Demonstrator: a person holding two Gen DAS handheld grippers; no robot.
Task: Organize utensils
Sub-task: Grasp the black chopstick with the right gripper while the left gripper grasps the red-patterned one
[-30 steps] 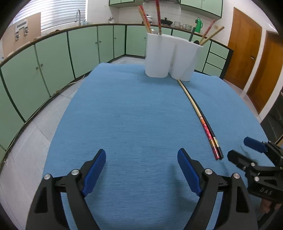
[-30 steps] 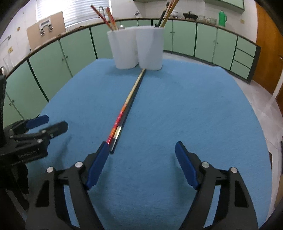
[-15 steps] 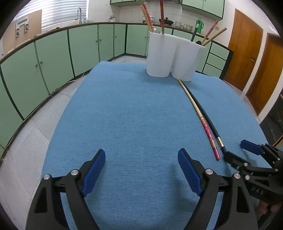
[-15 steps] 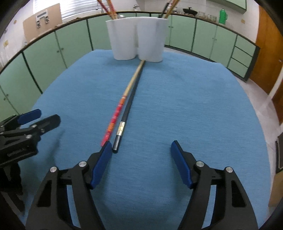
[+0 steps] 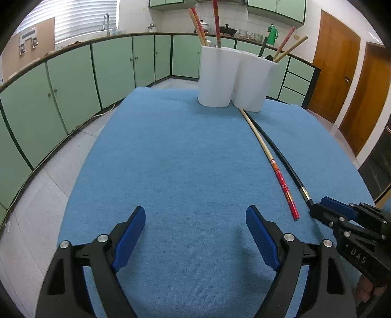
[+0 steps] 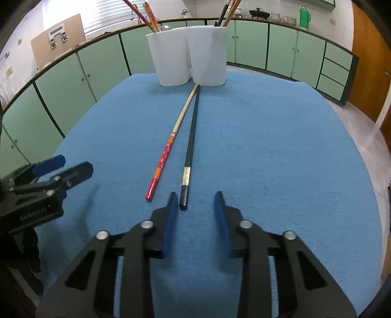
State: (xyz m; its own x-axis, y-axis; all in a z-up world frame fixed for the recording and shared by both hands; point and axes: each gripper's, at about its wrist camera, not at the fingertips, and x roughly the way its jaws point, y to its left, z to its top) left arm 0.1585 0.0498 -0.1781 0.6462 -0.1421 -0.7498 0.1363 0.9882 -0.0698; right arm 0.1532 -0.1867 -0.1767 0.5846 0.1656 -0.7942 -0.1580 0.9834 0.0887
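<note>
The work surface is a table covered by a blue cloth (image 5: 176, 171) with a fine woven texture; its rounded far edge meets a grey tiled floor (image 5: 48, 176). The landmark is the white holder (image 6: 188, 58), a twin-lobed container standing upright at the far end of the cloth. Several chopsticks stand tilted in its compartments, red and tan ones in one lobe and dark and tan ones in the other.

Two chopsticks lie flat on the cloth, running from the base of the holder toward the near edge. Their far tips sit close together against the holder's base; their near ends are slightly apart. The red chopstick (image 6: 163, 159) has a pale far half and a red patterned near half. The black chopstick (image 6: 190, 141) lies just beside it and carries a metallic band near its thick end.

The right gripper (image 6: 195, 203) sits at the end of the black chopstick farthest from the holder. Its jaws have just been closing and now stand narrow but not pressed together; the chopstick's end lies between them close to one blue pad, and contact cannot be confirmed.

The left gripper (image 5: 195, 234) hovers over bare cloth on the near side, well apart from the holder, jaws spread wide with nothing between them.

Behind the holder, pale green cabinets (image 5: 73, 80) line the walls under a dark counter edge. A tap (image 5: 105, 20) and window blinds (image 5: 83, 19) sit at one side, brown wooden doors (image 5: 339, 78) at the other.
</note>
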